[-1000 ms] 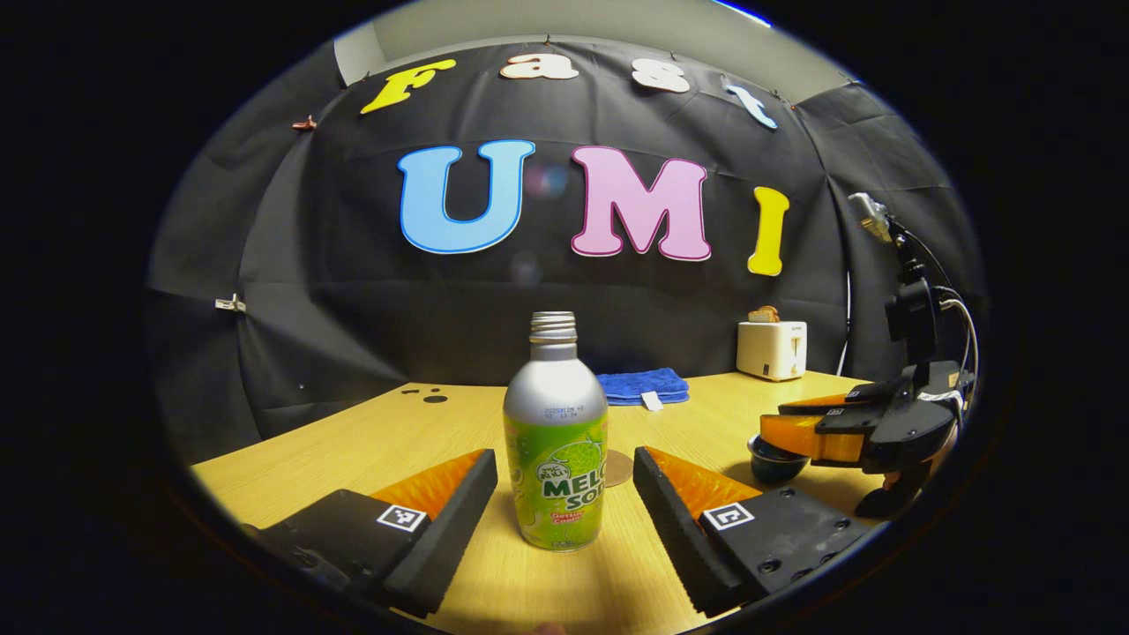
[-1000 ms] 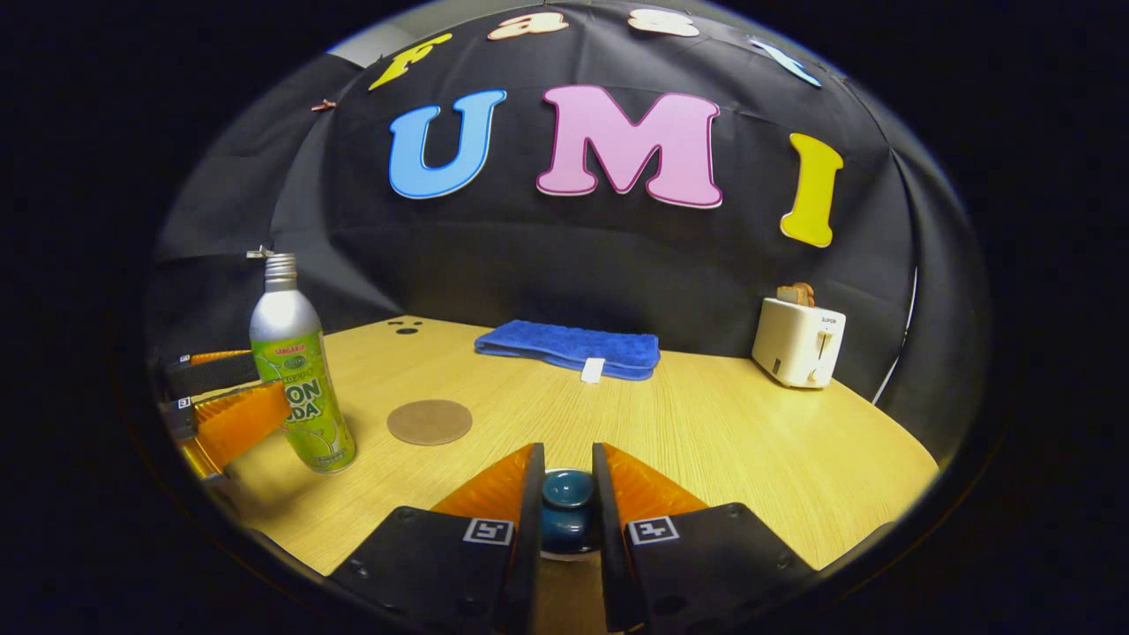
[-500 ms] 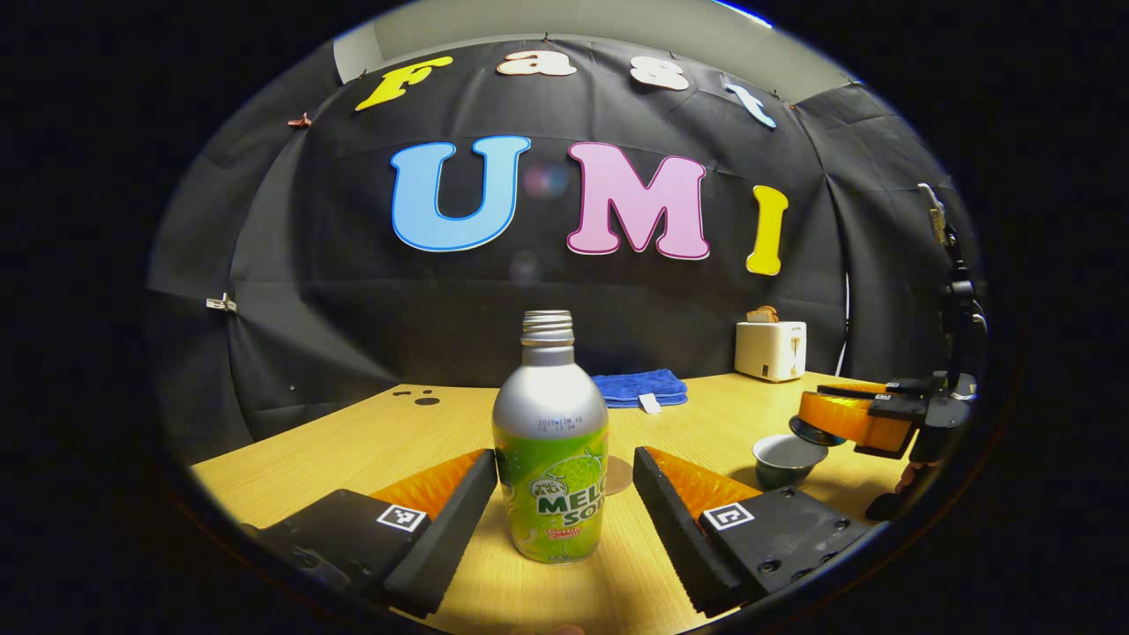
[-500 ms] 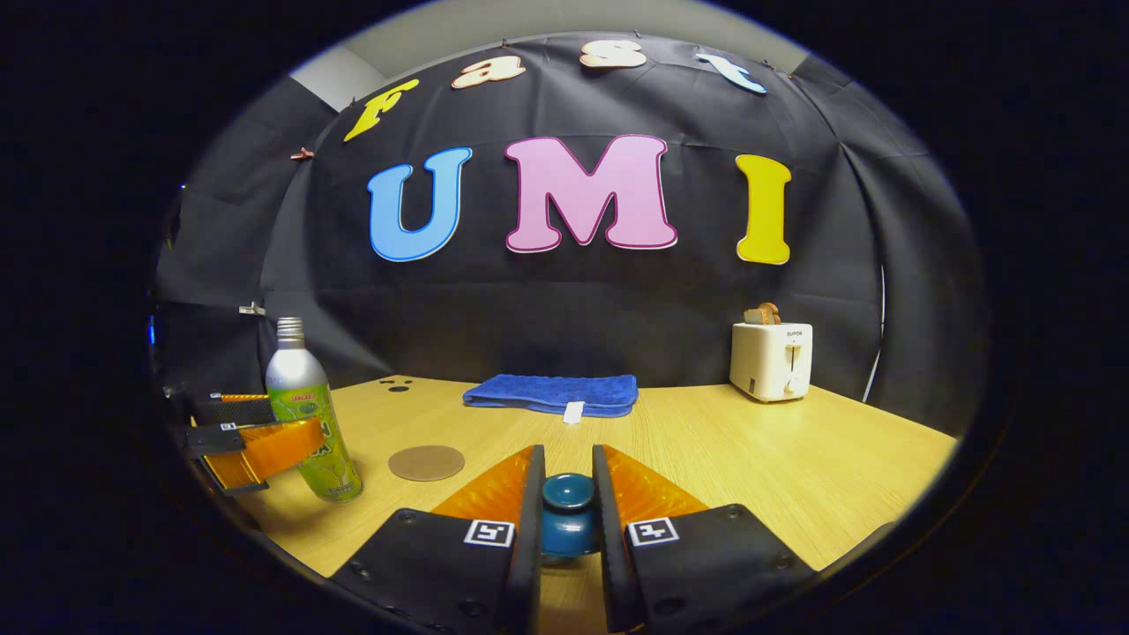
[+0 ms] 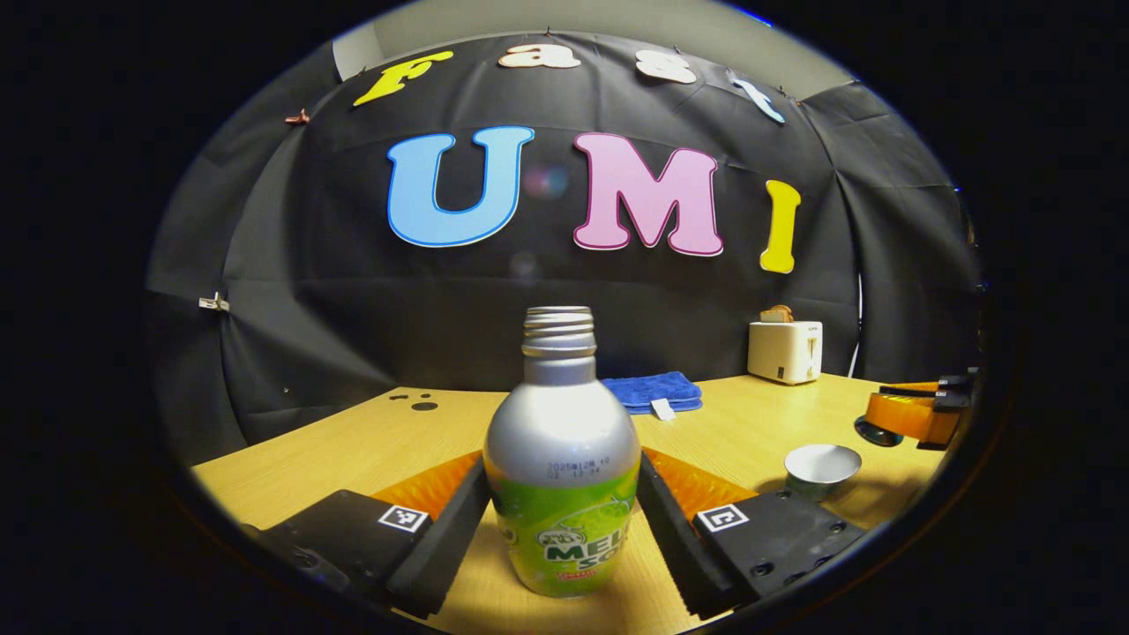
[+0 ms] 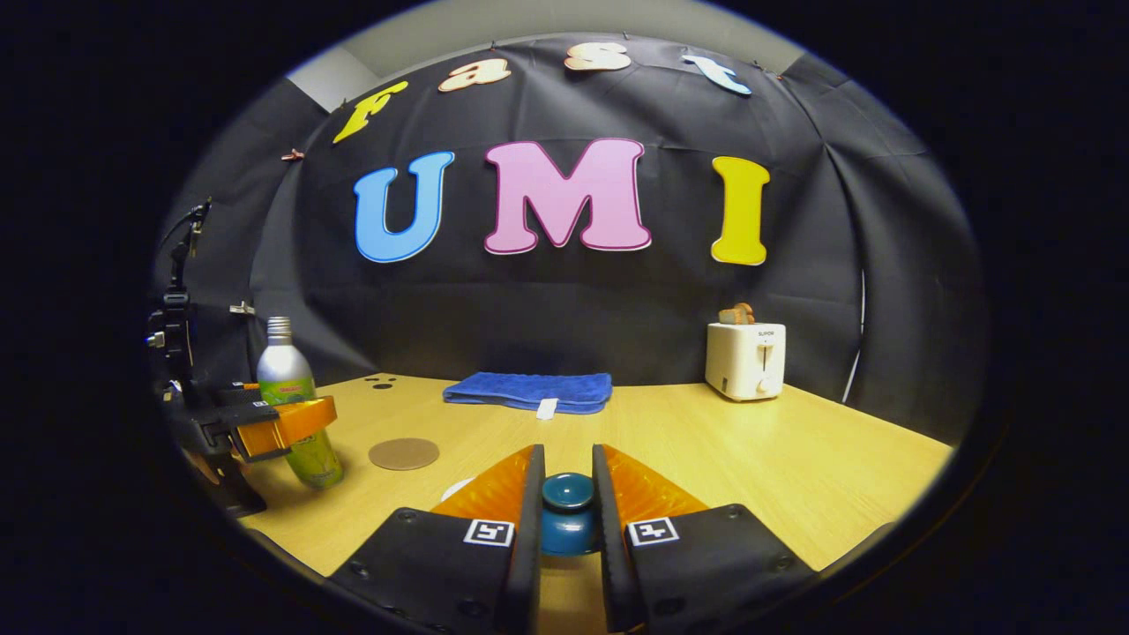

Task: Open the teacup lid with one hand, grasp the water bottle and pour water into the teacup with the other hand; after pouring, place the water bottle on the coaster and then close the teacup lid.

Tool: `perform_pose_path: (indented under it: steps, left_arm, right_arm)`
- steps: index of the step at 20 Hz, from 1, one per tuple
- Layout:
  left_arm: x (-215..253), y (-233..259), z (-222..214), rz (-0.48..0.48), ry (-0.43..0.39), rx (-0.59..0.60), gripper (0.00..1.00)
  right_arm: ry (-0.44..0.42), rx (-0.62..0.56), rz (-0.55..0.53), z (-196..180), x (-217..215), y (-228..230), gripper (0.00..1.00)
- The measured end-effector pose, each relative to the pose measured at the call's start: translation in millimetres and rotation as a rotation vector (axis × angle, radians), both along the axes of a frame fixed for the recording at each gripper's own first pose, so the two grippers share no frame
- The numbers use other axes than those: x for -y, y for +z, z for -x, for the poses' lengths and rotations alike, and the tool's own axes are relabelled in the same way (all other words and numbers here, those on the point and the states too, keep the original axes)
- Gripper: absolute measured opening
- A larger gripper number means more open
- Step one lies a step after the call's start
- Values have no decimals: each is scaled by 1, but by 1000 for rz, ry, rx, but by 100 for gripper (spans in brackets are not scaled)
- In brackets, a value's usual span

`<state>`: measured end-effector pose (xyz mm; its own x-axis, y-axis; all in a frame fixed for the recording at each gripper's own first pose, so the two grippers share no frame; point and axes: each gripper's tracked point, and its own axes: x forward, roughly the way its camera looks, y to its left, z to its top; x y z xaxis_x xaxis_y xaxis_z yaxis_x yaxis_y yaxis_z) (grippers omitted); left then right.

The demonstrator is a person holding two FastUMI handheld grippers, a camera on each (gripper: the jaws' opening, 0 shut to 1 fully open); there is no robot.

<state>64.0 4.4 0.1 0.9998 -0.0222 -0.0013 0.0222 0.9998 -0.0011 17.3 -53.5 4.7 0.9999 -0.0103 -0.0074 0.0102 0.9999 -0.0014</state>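
A silver and green water bottle [image 5: 562, 459], uncapped and upright, stands on a pale wooden table [image 5: 370, 441]. It is flanked by the two pads of the left gripper [image 5: 562, 529], which appear to touch its sides; whether both press firmly cannot be told. To its right, the teacup [image 5: 820, 469] is seen open. Its dark blue lid [image 6: 567, 520] is pinched by the knob between the nearly closed fingers of the right gripper [image 6: 567, 538] and held away from the cup.

The step in hand is judged to be the grasping of the bottle, with the lid already off. A firm squeeze is called for next, then a lift and a tilt over the cup. A round brown coaster [image 6: 404, 453] lies just beside the bottle.

Farther back, a folded blue towel [image 6: 527, 391] and a white toaster [image 6: 745, 360] are set near the black cloth wall [image 6: 564, 300].
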Motion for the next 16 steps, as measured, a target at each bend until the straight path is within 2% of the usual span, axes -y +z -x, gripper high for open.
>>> perform_pose_path:
  steps: [1, 2, 6, 10, 13, 16]
  left_arm:
    - [-1, -1, -1, 0, 6, -1, 92]
    - [-1, -1, -1, -1, 8, -1, 84]
    - [4, 0, -2, -21, -1, -3, 81]
    - [18, 5, -3, -248, 15, 8, 80]
    - [36, 18, -14, -410, -9, 11, 80]
    - [53, 30, -21, -616, -30, 25, 77]
  right_arm:
    - [-10, 0, 1, 1, 7, 0, 32]
    - [-17, 1, 1, 1, 14, 1, 32]
    - [-40, 1, 0, 2, 39, 1, 32]
    - [-45, 2, -1, 2, 56, 1, 32]
    - [-32, 2, -1, 1, 62, 1, 32]
    - [-19, 2, -2, 0, 68, 1, 32]
